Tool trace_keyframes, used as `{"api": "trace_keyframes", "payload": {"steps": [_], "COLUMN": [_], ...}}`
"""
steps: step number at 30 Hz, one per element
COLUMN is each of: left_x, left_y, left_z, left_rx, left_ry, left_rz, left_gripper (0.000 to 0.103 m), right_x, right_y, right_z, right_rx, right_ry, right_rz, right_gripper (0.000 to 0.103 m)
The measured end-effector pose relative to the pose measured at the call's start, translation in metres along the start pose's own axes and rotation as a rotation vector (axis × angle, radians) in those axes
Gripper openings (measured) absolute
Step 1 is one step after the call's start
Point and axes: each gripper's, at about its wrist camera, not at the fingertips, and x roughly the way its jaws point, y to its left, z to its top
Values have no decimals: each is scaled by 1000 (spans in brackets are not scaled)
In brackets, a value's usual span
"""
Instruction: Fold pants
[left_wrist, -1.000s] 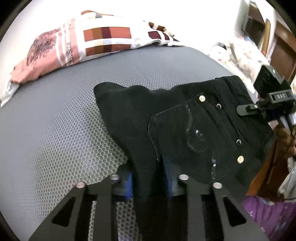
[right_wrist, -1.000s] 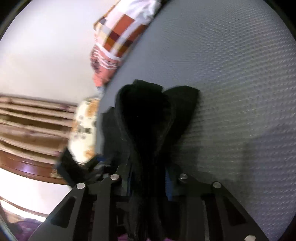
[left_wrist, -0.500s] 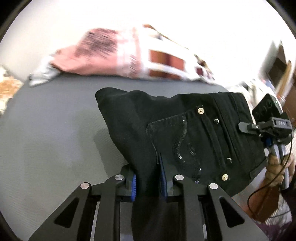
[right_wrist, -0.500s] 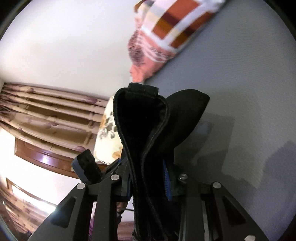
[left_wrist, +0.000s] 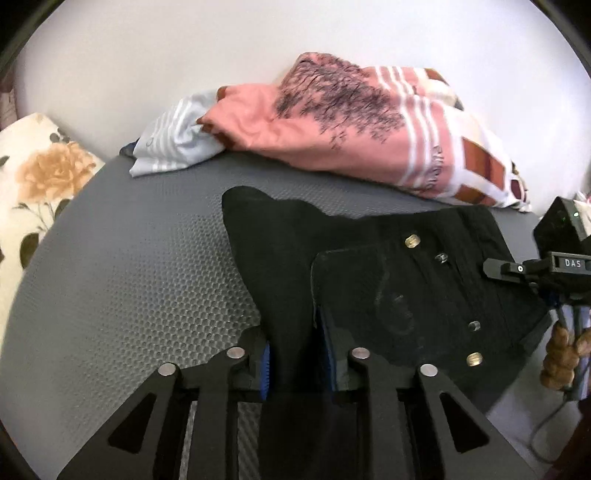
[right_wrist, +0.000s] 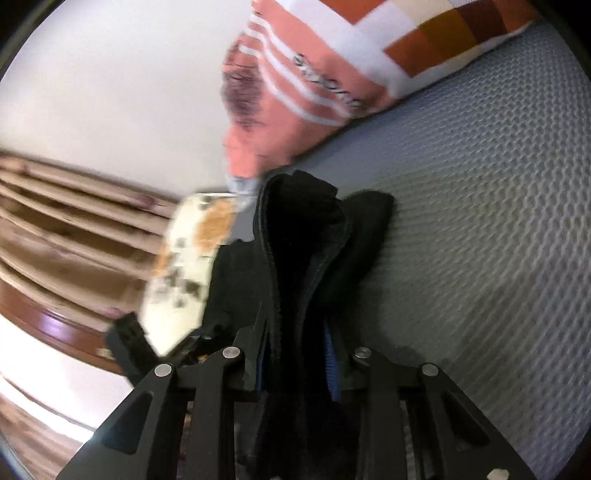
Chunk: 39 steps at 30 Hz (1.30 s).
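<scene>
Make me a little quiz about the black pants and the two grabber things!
1. True or false: both the left gripper and the right gripper are shut on the black pants.
2. What lies at the far edge of the grey mat? A) pink patterned blanket B) shoes C) a laptop
3. Fill in: the back pocket faces ____.

Key: 1 true; 2 A; 3 up, toward the left wrist camera.

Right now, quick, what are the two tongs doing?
Left tongs: closed, pinching the black pants.
Right tongs: closed, pinching a bunched edge of the same pants.
</scene>
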Motion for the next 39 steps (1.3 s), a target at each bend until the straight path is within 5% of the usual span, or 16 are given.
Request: {"api": "trace_keyframes", "payload": {"steps": [4, 7, 10, 14, 17, 23, 32, 39], "left_x": [3, -5, -24, -60, -85, -124, -185, -240], "left_y": [5, 5, -3, -19, -35, -71, -105, -119], "left_z": [-11, -9, -8, -10, -12, -18, -28, -38], "left_rx": [-24, -31, -15, 6, 18, 53, 26, -28], "left_ry": [-39, -65, -117, -212, -269, -310, -373, -502], "left_rz": [60, 94, 171, 210, 235, 260, 202, 291], "left_gripper": [63, 65, 70, 85, 90, 94, 99, 103], "right_x": [3, -8, -28, -47, -54, -60, -94, -119], "right_y": [1, 12, 39, 82, 103, 117, 136, 168], "right_z": [0, -6, -19, -44, -64, -92, -123, -148], "right_rx": [-38, -51, -138, -293, -380, -430, -420, -481], "right_ry": [-20, -63, -157, -209, -217, -225, -273, -311], "right_rz": [-101, -173, -230, -291, -347, -444, -429, -400], "right_gripper": [39, 51, 53, 74, 84, 86, 92, 94]}}
